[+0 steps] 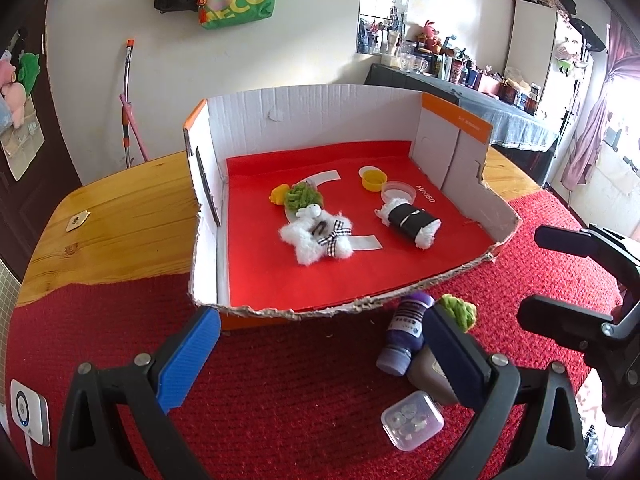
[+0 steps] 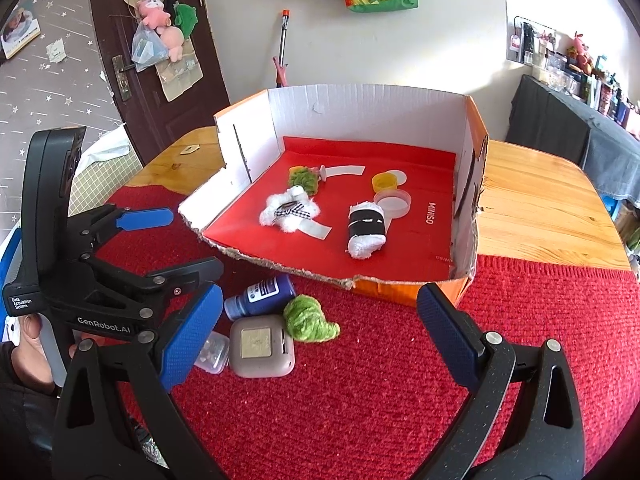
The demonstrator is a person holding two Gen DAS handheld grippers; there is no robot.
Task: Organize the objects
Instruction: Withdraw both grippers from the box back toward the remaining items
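While both claws hover wide open and empty, the left claw [image 1: 320,364] and right claw [image 2: 320,344] face a cluster on the red mat [image 2: 360,400]: a blue bottle [image 2: 260,296], green knit toy [image 2: 310,322], grey square case [image 2: 262,346] and clear small box [image 1: 412,420]. Behind, on the wooden desk [image 2: 532,208], the cardboard box [image 2: 360,108] holds a white fluffy toy [image 2: 288,210], a black-banded roll [image 2: 366,226] and a yellow cap [image 2: 385,182].

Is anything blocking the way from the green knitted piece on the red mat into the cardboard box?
Only the box's own torn, low front wall lies between the green knitted piece and the interior; nothing else visible.
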